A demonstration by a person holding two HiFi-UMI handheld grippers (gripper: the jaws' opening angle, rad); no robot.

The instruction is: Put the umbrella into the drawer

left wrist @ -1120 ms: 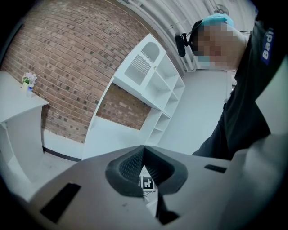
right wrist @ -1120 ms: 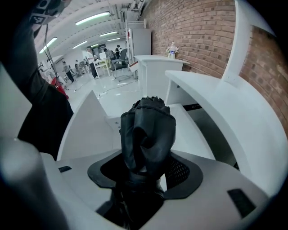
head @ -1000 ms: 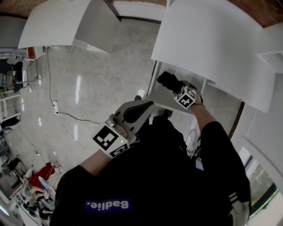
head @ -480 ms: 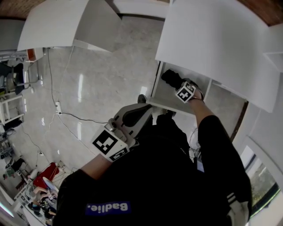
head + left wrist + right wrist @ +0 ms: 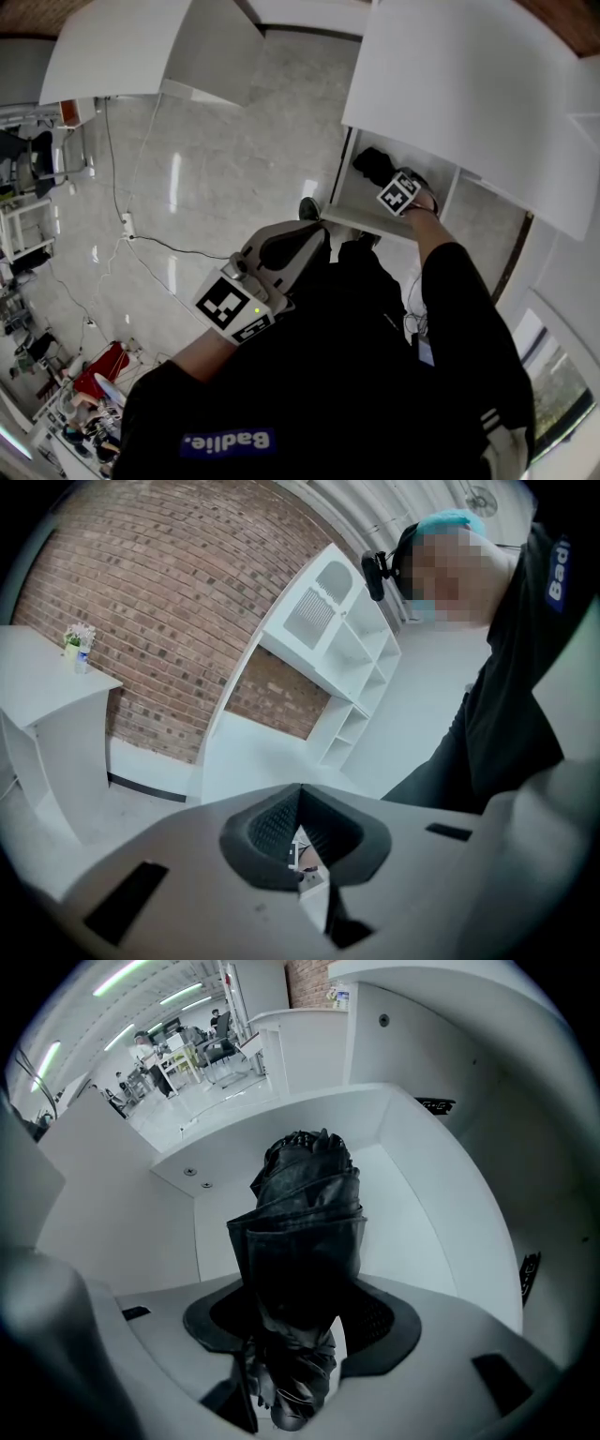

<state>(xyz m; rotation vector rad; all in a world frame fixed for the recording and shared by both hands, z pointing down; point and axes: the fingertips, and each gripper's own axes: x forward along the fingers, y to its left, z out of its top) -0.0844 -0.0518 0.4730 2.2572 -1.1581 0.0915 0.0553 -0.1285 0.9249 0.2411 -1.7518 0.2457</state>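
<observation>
A folded black umbrella (image 5: 369,166) (image 5: 305,1213) is clamped in my right gripper (image 5: 381,177) (image 5: 302,1321), whose jaws are closing a little on it. The gripper points steeply down and the umbrella's tip hangs inside the open white drawer (image 5: 359,210) (image 5: 417,1199), above its floor; whether it touches the floor I cannot tell. My left gripper (image 5: 292,240) (image 5: 302,844) is held back near my body, outside the drawer's front edge, shut with nothing in it.
The white cabinet top (image 5: 469,84) overhangs the drawer. Another white unit (image 5: 141,47) stands at the upper left across the glossy floor. A cable and power strip (image 5: 123,225) lie on the floor at left. My dark-clad torso fills the lower part of the head view.
My right gripper has sunk with the umbrella deeper into the drawer. The left gripper has drifted slightly and stays shut.
</observation>
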